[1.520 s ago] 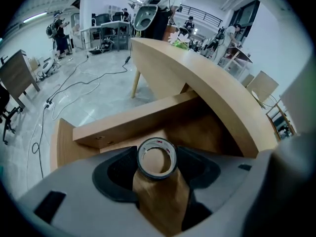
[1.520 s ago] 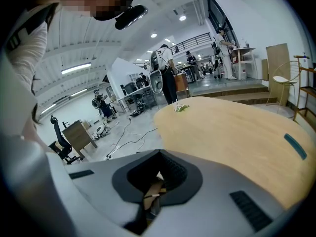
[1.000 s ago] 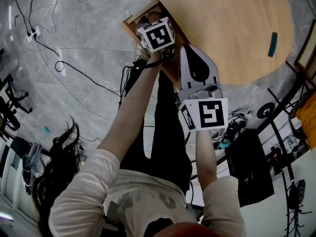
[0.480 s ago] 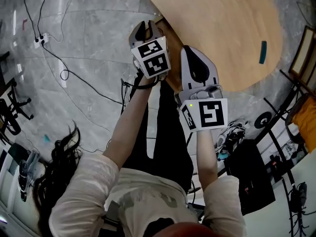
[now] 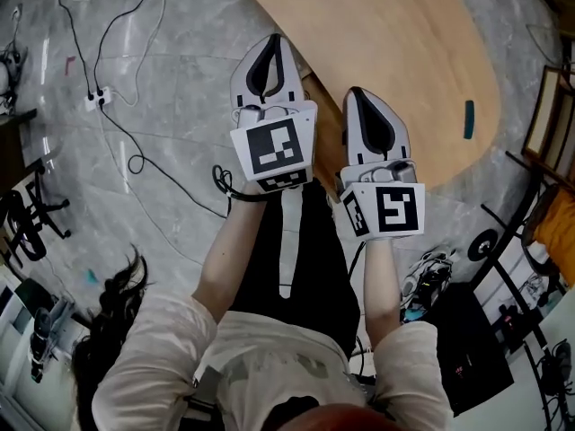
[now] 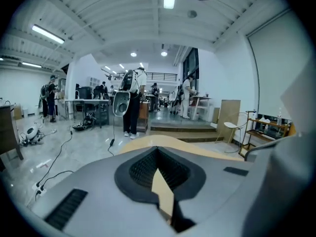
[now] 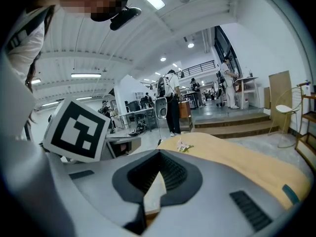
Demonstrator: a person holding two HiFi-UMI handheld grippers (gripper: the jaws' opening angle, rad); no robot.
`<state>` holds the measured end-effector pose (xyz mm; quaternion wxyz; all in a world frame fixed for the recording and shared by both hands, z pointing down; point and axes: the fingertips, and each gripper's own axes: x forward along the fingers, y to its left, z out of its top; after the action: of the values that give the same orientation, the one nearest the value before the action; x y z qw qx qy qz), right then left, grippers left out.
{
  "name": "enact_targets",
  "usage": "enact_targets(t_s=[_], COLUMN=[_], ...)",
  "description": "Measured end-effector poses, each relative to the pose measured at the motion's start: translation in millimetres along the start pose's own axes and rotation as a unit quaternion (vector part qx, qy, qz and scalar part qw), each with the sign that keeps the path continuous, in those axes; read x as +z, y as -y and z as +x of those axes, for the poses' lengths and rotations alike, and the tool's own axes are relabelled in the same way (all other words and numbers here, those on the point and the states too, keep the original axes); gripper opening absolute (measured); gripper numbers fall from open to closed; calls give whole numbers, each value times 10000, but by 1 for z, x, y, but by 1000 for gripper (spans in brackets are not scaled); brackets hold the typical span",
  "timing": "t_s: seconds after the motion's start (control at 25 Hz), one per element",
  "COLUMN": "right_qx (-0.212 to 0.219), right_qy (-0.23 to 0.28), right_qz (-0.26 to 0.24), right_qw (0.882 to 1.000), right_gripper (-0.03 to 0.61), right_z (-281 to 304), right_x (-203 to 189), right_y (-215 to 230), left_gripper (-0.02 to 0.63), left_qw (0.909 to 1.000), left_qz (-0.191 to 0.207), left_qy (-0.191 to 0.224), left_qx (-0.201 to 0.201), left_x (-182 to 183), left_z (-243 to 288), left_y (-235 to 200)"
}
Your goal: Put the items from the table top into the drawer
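While neither gripper carries anything, both hang side by side just above the near rim of the tabletop (image 5: 395,34), which reads as a pause between one item and the next. Nearest on the left, the left gripper (image 5: 271,43) has its jaws pressed together, having just been closing, with nothing between them; only a sliver of tabletop shows past the pads. Just beside it, the right gripper (image 5: 361,95) looks the same, jaws closed on nothing and aimed out across the tabletop. Further out, a teal item (image 5: 468,119) lies flat close to the right-hand rim, well apart from both grippers. It is a short bar whose long axis points roughly away from the person. Straight beyond the right gripper's jaws, a small pale item (image 7: 183,145) sits on the far part of the tabletop, too small to name. The right gripper is probably better placed for the teal bar, jaws set across its short side. Beyond, people stand about an open hall.
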<state>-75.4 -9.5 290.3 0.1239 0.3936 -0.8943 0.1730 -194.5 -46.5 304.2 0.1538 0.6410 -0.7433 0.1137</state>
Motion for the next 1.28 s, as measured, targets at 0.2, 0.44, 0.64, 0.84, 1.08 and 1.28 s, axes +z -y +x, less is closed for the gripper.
enact_targets(t_s=[0.2, 0.44, 0.64, 0.84, 1.08, 1.28], right_qx=[-124, -183, -192, -148, -306, -614], right_qy=[197, 267, 308, 575, 648, 640], right_qz=[-13, -74, -40, 92, 90, 271], right_qw=[9997, 9994, 9993, 9982, 9974, 9957], right_gripper=[5, 5, 5, 5, 5, 5], right_z=[-3, -7, -9, -6, 13, 61], right_x=[16, 20, 22, 35, 49, 55], right_y=[3, 7, 16, 31, 50, 74], left_gripper=[8, 8, 8, 8, 9, 87], left_qw=[9994, 9987, 9983, 9984, 9978, 9951], left_qz=[199, 202, 299, 273, 196, 226], left_qy=[270, 431, 466, 447, 416, 249], left_qx=[-123, -171, -193, -220, -469, -925], left_x=[26, 39, 48, 59, 64, 61], left_z=[-6, -3, 4, 16, 59, 132], left_y=[5, 6, 13, 19, 22, 22])
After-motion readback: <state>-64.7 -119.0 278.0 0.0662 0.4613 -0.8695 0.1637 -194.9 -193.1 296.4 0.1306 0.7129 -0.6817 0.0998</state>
